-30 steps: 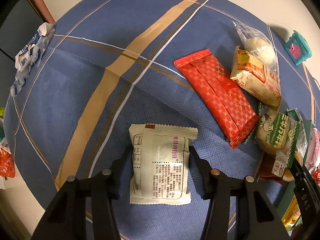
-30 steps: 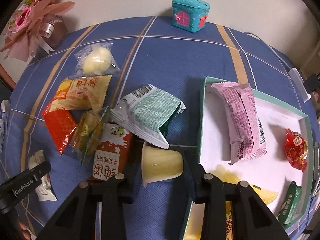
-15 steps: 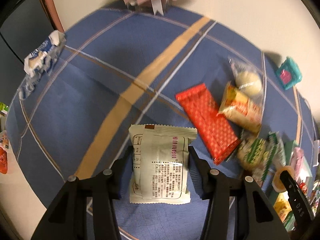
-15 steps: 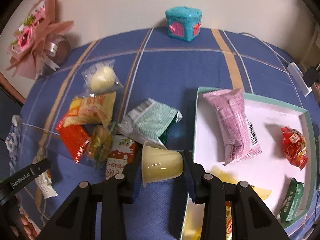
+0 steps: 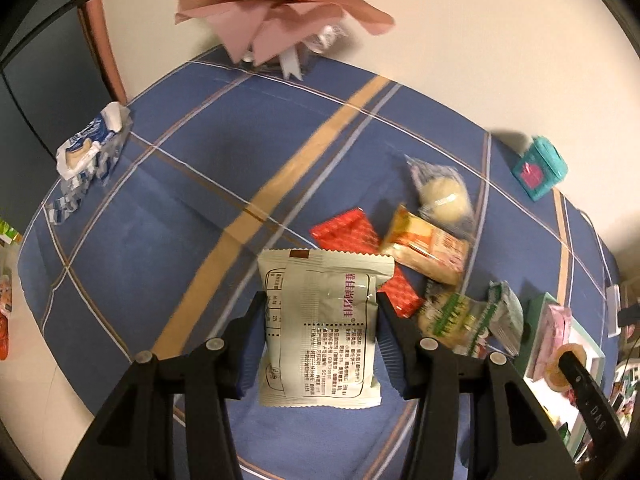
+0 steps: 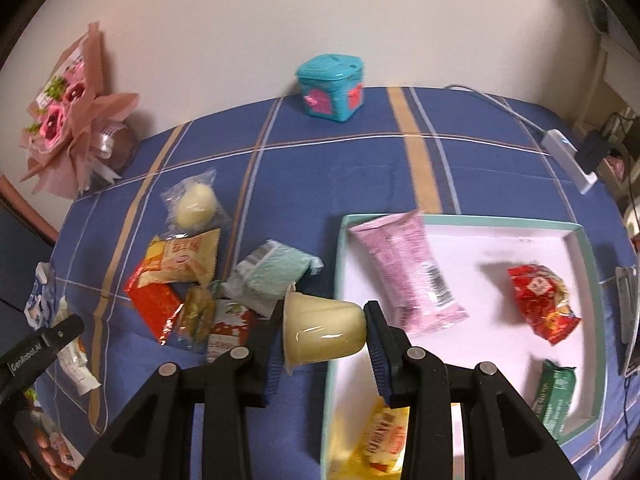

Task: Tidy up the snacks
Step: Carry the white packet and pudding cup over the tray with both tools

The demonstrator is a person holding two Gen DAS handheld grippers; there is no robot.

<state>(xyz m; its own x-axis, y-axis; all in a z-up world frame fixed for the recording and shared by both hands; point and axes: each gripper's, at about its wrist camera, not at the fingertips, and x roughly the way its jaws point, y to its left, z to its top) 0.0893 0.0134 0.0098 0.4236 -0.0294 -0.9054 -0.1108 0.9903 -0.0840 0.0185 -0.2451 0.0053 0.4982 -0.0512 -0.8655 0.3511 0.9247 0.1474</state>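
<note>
Left claw (image 5: 320, 312) clamped on a cream snack packet (image 5: 320, 328), fingers pressing both long sides; packet flat, serrated top edge, back panel facing the camera with printed text and a magenta line of characters, held above the blue plaid table (image 5: 180, 200). Right claw (image 6: 324, 320) closed on a pale yellow jelly cup (image 6: 324, 330), lying sideways (rim toward the left finger, base against the right), glossy, just beside the left wall of the teal-rimmed tray (image 6: 584, 256). In the tray: pink packet (image 6: 404, 268), red packet (image 6: 540, 296), green packet (image 6: 556, 392), yellow packet (image 6: 380, 444). Left of the tray, loose snacks heaped on the table: mint-green packet (image 6: 276, 272), red wrapper (image 6: 154, 302), orange packet (image 6: 184, 256), clear-bagged round bun (image 6: 194, 204).
</note>
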